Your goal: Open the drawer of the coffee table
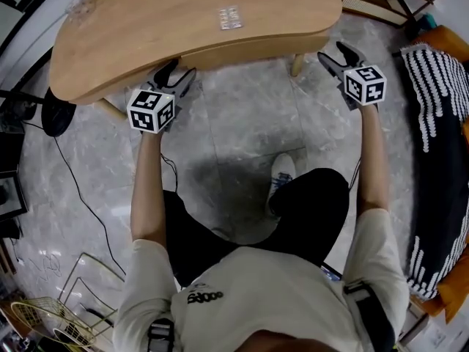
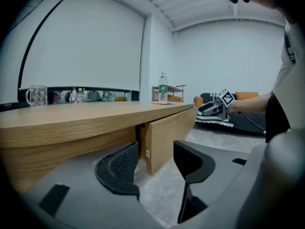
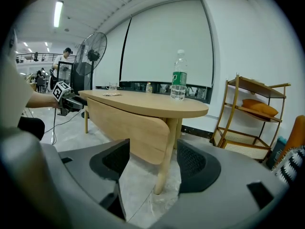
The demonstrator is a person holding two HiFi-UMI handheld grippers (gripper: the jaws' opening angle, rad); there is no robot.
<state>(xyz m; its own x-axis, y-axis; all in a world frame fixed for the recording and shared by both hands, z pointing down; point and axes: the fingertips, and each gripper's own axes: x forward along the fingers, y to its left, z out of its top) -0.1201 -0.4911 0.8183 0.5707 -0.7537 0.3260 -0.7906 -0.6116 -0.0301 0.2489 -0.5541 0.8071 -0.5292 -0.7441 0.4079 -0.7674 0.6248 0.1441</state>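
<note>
The coffee table [image 1: 190, 20] fills the head view from 10 to 1 o'clock, its pale wooden top curved like a bean. The drawer [image 1: 249, 51] hangs under the near edge at about 12 o'clock, with its long plain front facing the person. The left gripper [image 1: 178, 75] is held out at 10 o'clock, at the drawer's left end. The right gripper [image 1: 335, 56] is at 1 o'clock, beside the drawer's right end and near a table leg [image 1: 297, 64]. Both have their jaws spread wide with nothing between them. In the left gripper view only the drawer's end and the floor show in the gap, and in the right gripper view only the table leg and the floor, all of it farther off. Neither gripper touches the table or the drawer. In the left gripper view the drawer front stands a little proud of the wooden skirt beside it, with a dark slit between the two; how far it is pulled out I cannot tell. On the tabletop a water bottle [image 3: 178, 76] with a green label stands at the right end and a glass mug [image 2: 37, 95] at the left end. A striped cushion [image 1: 436, 123] lies at 3 o'clock, and the person's shoe [image 1: 281, 178] rests on the grey tiled floor [image 1: 234, 123] near the middle.
</note>
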